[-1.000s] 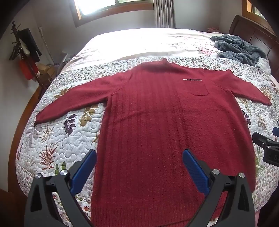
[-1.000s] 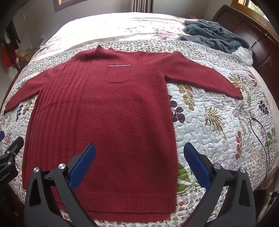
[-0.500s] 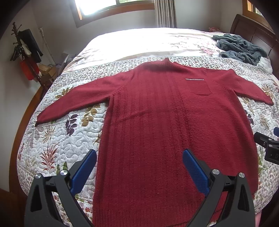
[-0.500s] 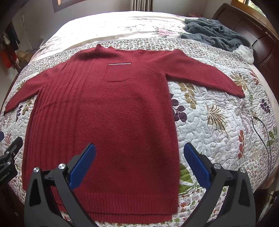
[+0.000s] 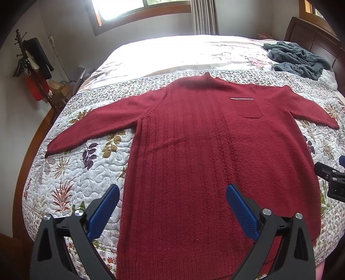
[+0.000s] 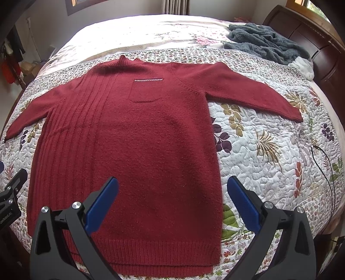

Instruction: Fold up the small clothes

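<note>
a red knit sweater (image 5: 194, 150) lies flat and face up on a floral quilt (image 5: 71, 172) that covers the bed, collar toward the far side, both sleeves spread outward, hem near the close edge.

the left gripper (image 5: 172, 206) hangs above the lower left part of the sweater with its blue pads (image 5: 103, 212) spread wide, nothing between them. the right gripper (image 6: 172, 204) hangs above the lower right part, its jaws equally wide apart and empty.

the left wrist view shows the whole left sleeve (image 5: 97, 127) down to its cuff on the quilt, a bright window (image 5: 120, 10) on the far wall, and a coat rack (image 5: 34, 66) with dark and red items beside the bed. the hem runs out of the frame here. at the right edge, part of the right gripper's black body peeks in.

the right wrist view shows the ribbed hem (image 6: 151, 254) complete, close to the quilt's edge, and the full right sleeve (image 6: 248, 90). it also shows a thin black cable (image 6: 330, 168) lying on the quilt at the right. the chest pocket (image 6: 146, 90) with its pale trim reads clearest here. a crumpled grey blanket (image 6: 263, 43) sits by the dark wooden headboard (image 6: 312, 43), well apart from the sweater, and it appears in both views.
</note>
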Demonstrator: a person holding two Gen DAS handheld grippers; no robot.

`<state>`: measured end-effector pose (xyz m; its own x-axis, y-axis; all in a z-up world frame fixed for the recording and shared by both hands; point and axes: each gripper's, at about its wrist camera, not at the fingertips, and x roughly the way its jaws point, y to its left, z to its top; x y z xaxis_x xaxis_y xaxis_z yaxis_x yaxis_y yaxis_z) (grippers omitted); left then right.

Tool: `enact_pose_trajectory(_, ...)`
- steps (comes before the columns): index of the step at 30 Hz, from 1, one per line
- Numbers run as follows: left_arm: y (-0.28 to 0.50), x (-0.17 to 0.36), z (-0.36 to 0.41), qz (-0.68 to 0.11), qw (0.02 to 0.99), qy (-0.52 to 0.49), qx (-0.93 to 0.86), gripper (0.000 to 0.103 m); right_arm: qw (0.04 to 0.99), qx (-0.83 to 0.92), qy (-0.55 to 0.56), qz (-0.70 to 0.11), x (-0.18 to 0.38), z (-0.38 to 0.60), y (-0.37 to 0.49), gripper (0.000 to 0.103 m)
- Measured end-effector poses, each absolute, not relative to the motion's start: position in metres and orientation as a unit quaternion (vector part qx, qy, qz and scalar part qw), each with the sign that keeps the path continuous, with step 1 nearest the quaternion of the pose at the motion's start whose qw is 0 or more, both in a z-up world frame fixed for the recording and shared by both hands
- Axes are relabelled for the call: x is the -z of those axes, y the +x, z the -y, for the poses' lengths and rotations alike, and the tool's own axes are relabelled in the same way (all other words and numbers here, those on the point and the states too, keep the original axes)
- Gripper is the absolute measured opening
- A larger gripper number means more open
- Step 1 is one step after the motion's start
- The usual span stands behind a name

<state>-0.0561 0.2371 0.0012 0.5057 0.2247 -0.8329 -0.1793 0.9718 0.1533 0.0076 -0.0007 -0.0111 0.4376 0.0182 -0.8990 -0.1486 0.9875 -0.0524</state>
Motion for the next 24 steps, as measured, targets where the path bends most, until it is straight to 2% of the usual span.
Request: enact_pose_trajectory(24, -0.0543, -0.0019, -0.2365, -0.481, 0.868, 0.031, -0.122, 0.099, 0.846, -0.049, -0.057, -0.528, 0.0119, 0.0043, 0.0103, 0.100)
